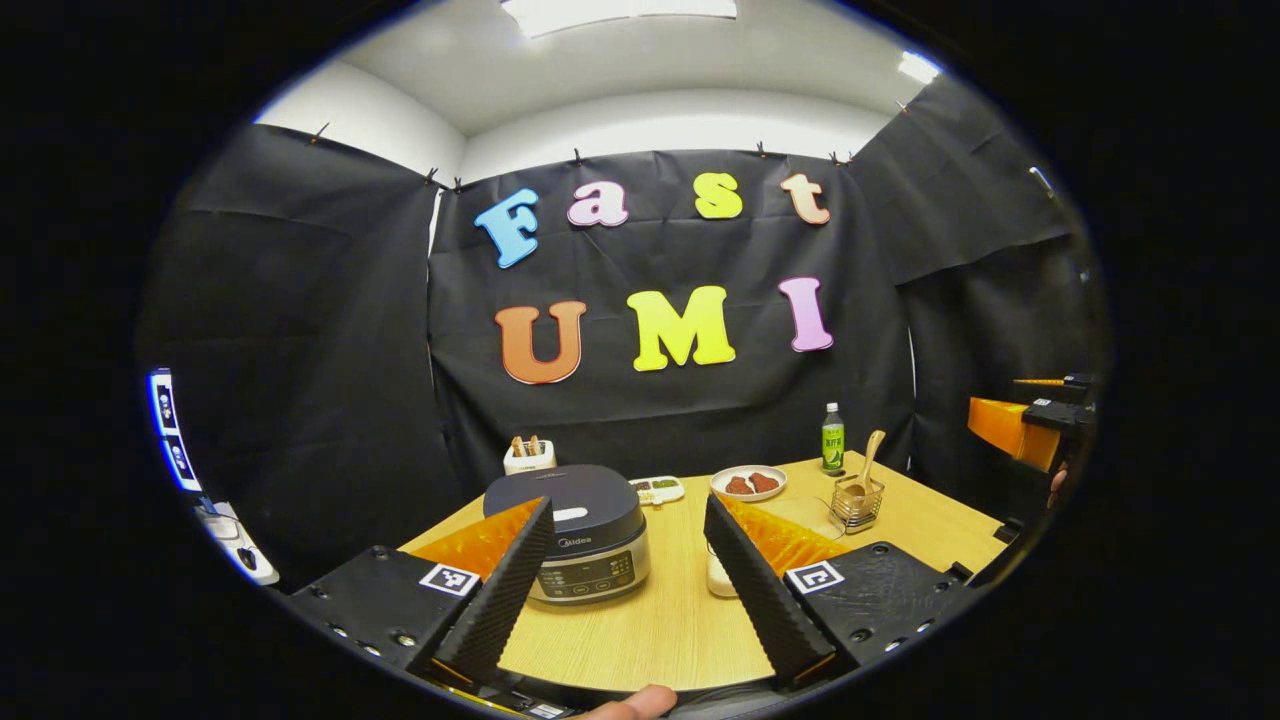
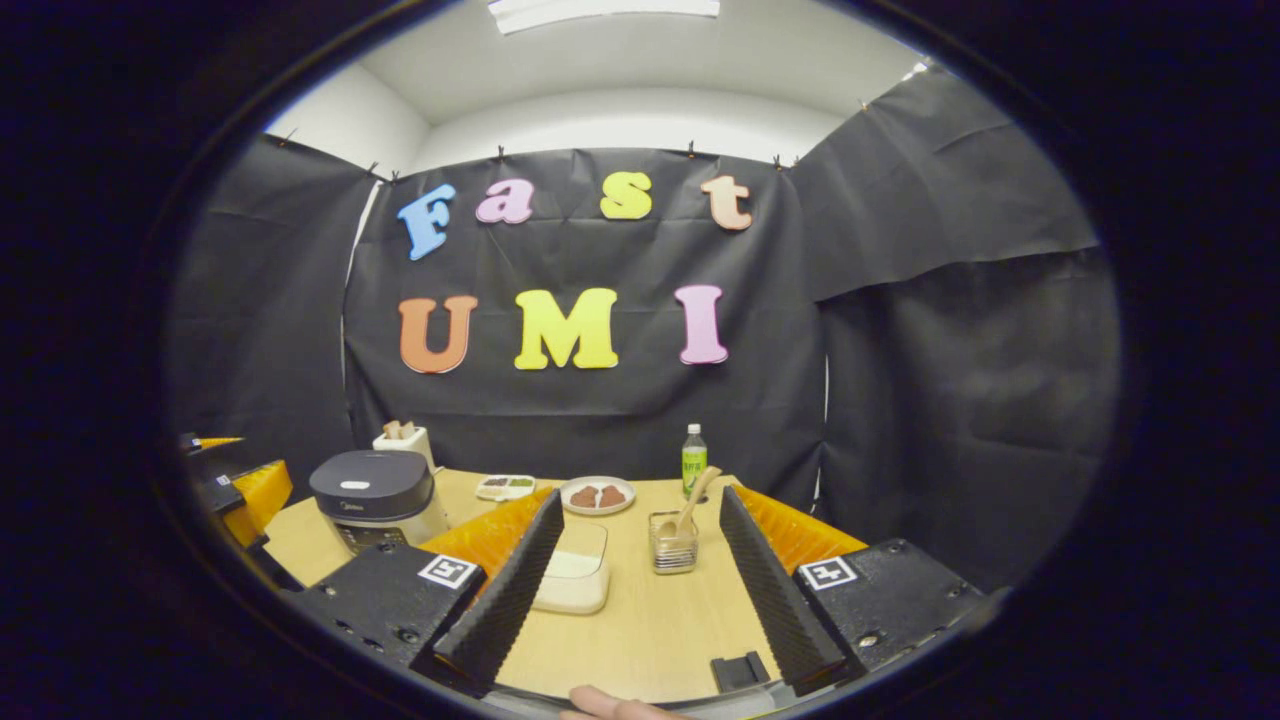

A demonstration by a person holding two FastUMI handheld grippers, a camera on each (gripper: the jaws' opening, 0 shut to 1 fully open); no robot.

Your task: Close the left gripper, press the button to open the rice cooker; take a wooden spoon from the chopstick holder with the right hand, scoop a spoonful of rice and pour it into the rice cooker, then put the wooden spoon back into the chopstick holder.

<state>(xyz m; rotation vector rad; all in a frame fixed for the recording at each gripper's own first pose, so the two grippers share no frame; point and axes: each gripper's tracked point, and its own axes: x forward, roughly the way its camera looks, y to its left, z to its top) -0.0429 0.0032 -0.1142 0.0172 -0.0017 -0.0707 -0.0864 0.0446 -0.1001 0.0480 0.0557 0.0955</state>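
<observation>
I hold my left gripper above the near edge of the table, its jaws spread wide with nothing between them. The rice cooker sits with its lid down toward the table's left side, just ahead of my left finger. My right gripper is also held wide and empty, over the near edge farther right; I can see it at the right rim of the left gripper view too.

The chopstick holder, a wire basket, stands near the middle of the table in the right gripper view, and the wooden spoon stands in it, handle down and tilted, bowl uppermost. The rice container, a pale tub with rice in it, sits just left of the holder, close to my right gripper's left finger.

Along the far edge stand a green bottle, a plate with brown pieces, a small divided dish and a white toaster behind the cooker.
</observation>
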